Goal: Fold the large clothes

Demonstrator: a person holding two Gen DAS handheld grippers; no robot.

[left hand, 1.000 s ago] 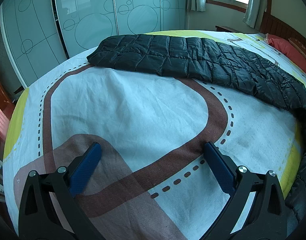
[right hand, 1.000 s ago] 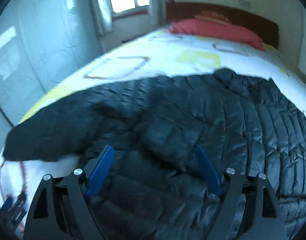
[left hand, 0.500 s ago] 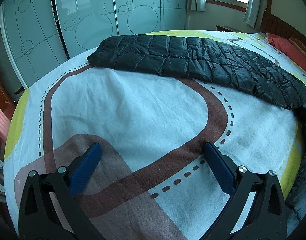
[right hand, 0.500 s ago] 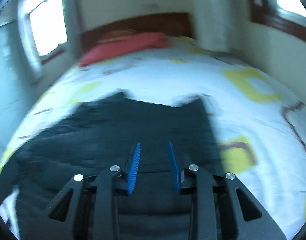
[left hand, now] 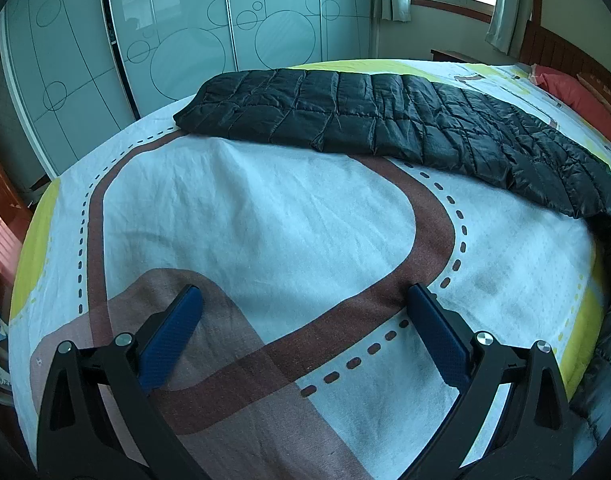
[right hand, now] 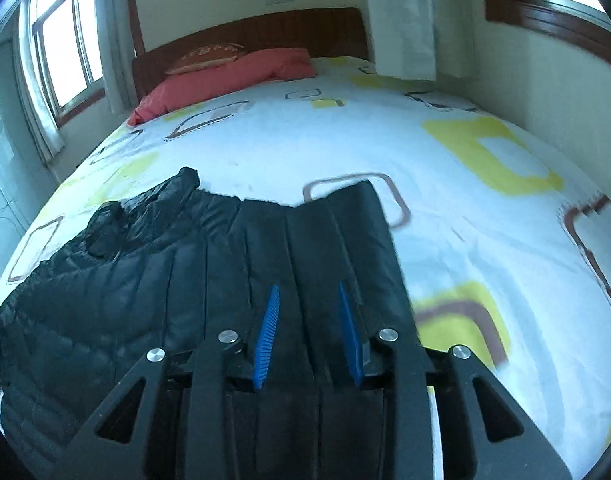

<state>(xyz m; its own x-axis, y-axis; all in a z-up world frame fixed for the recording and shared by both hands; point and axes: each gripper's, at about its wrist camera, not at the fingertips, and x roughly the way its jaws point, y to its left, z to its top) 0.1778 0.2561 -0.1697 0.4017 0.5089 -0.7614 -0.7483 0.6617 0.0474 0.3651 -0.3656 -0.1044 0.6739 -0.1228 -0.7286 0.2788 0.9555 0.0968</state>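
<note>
Your right gripper hovers over the black quilted jacket on the patterned bedsheet, jaws narrowed and just eased slightly wider, a dark sleeve running between and beyond the blue fingers.

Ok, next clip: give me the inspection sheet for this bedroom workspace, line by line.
Surface: bed with white patterned bedsheet, wrinkled.
Job's things: black quilted down jacket, spread flat across the bed.
Clutter: red pillow at the wooden headboard.
Grippers: left gripper wide open over bare sheet, holding nothing; right gripper over a jacket panel, jaws narrowed after just closing, grip on fabric cannot be told.
Cables: nothing seen.
Surroundings: frosted sliding wardrobe doors, curtained windows.
</note>
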